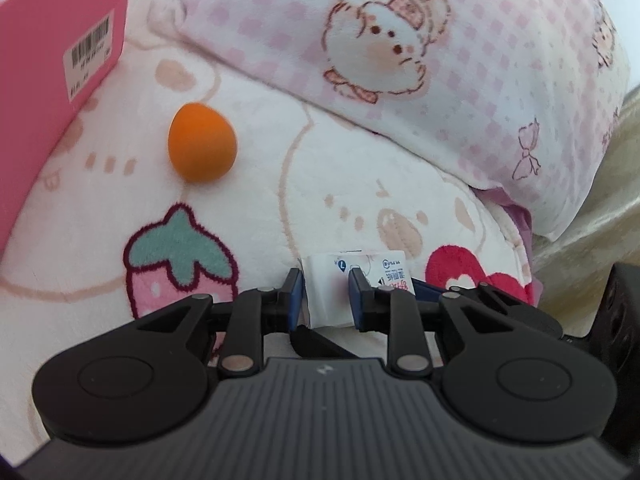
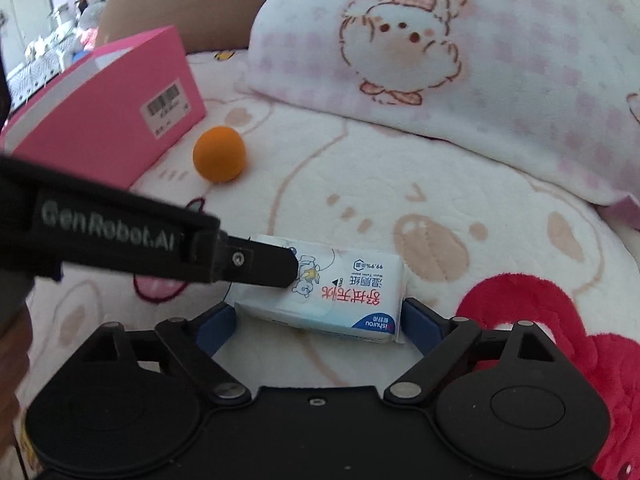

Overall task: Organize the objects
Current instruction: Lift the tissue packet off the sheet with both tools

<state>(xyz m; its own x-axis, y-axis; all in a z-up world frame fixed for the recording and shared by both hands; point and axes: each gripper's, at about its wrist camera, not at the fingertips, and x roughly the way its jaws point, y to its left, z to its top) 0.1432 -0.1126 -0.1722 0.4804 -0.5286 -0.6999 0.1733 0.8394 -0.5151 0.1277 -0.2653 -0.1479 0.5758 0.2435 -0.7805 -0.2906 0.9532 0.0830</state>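
Note:
A white pack of wet wipes [image 2: 352, 292] with red and blue print lies on the plush blanket [image 2: 360, 184]. My left gripper [image 1: 326, 280] is shut on one end of the wipes pack [image 1: 384, 268]; in the right wrist view the left gripper [image 2: 288, 268] reaches in from the left across that end. My right gripper [image 2: 320, 328] stands wide open, its blue pads to either side of the pack's near edge and not pressing it. An orange egg-shaped sponge [image 1: 202, 142] rests farther back, seen too in the right wrist view as the sponge [image 2: 219, 154].
A pink box [image 2: 108, 120] with a barcode label stands at the left, right behind the sponge; the same box [image 1: 48, 80] fills the left wrist view's corner. A pink checked pillow [image 2: 460, 60] lies across the back and right. The blanket's edge drops off at the right [image 1: 580, 240].

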